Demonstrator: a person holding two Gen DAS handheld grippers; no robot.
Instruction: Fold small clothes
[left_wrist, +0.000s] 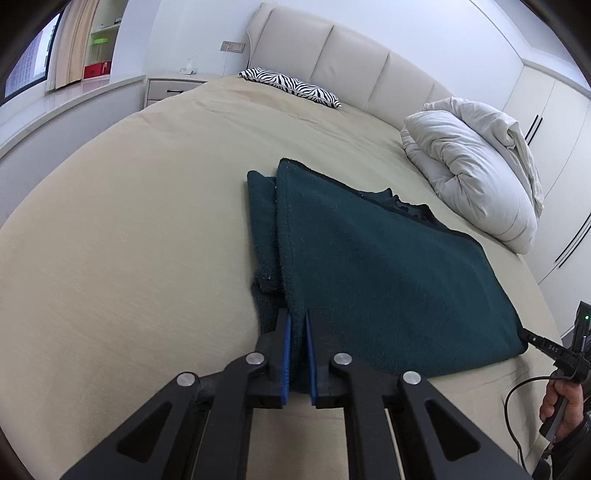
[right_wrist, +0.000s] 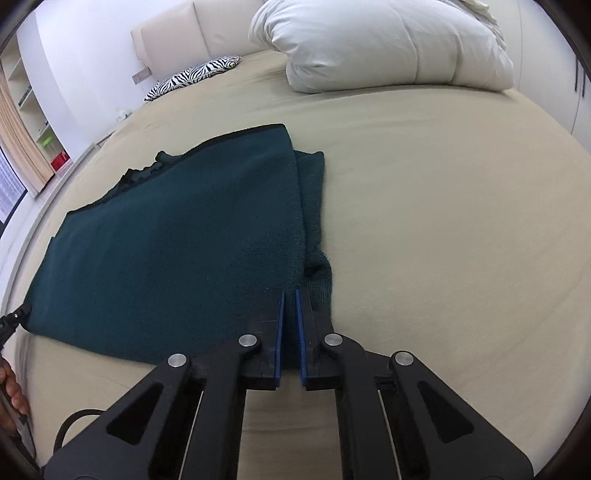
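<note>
Left claw (left_wrist: 297, 325) and right claw (right_wrist: 290, 299) are each clamping a near corner of the dark green sweater (left_wrist: 369, 266), lying mid-frame on the bed (left_wrist: 129, 221). Sleeves appear folded under; judging by this, a final crosswise fold is remaining.

The garment (left_wrist: 369, 266) lay on the bed (left_wrist: 147, 221), each gripper at a near corner; quilt (left_wrist: 476, 173) beyond on the right, pillow (left_wrist: 291, 86) behind by the headboard (left_wrist: 351, 62).
</note>
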